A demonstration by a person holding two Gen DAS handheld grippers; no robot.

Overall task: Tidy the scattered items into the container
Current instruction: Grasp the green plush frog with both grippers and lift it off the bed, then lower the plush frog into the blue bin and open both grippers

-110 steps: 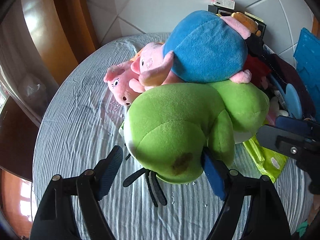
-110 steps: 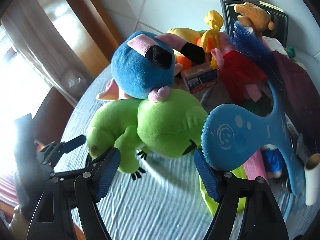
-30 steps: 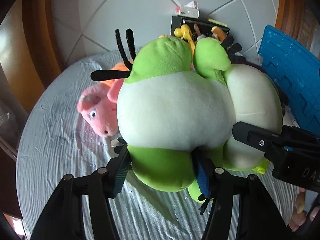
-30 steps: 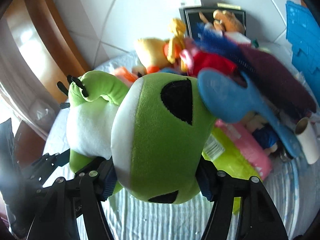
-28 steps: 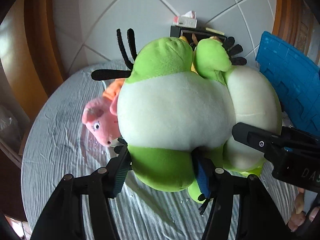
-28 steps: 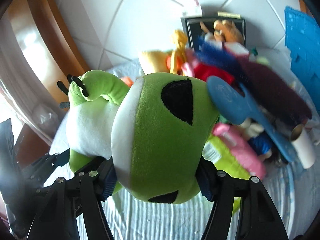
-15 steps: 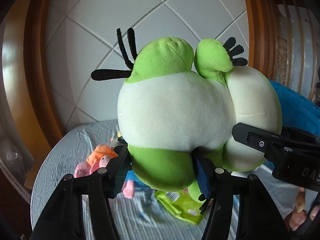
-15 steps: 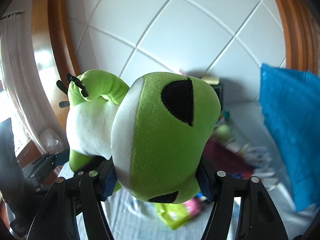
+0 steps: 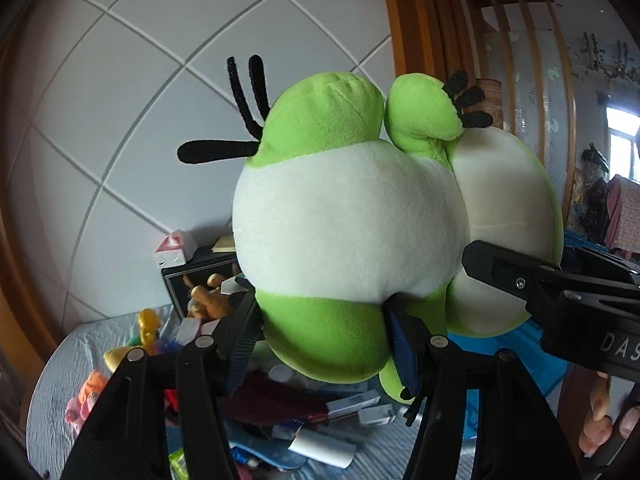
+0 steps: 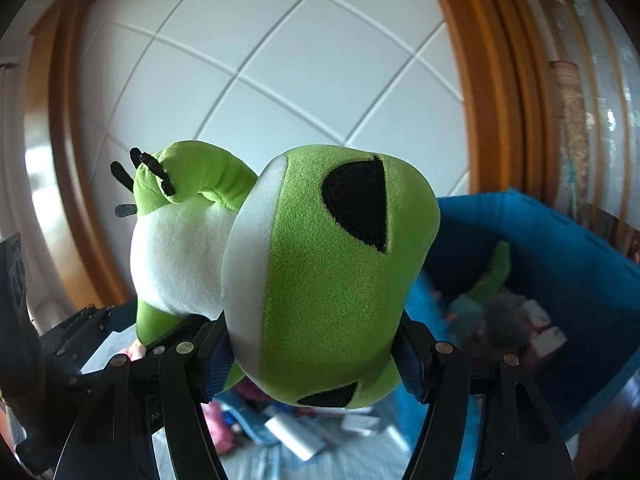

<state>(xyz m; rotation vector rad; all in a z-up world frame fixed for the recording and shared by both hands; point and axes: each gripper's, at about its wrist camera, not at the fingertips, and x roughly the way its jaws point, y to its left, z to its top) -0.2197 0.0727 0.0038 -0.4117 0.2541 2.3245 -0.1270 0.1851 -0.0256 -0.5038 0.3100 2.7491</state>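
While clamped at both ends, big green-and-white plush frog (image 9: 352, 240) hangs well clear of round bench w/ grey striped cloth (image 9: 52, 412). Left gripper (image 9: 320, 344): jaws clenched on green lower body, pads sunk into plush. Right gripper (image 10: 316, 360): jaws clenched on frog's head, black eye patch at 12 o'clock above them. Both grips look firm; no slack visible.

Changed since a sec ago: frog then sat low over bench amid clutter, pink plush pig close by at 9 o'clock; now lifted high, white tiled wall (image 9: 120, 100) filling backdrop, clutter dropped to 6–7 o'clock in left view. Blue plastic storage bin (image 10: 560, 248) was an edge sliver at 3 o'clock; now its open mouth shows at 3–4 o'clock in right view, w/ some items already inside (blurred, can't ID).

Meaning for task: pick-up done, carry toward bin under way; frog not yet over the opening. Next prob. swing to 3 o'clock, lower, release both together. Plenty still left on bench: yellow toy (image 9: 148, 324), white roll (image 9: 320, 450), boxes, pink plush (image 9: 80, 408).
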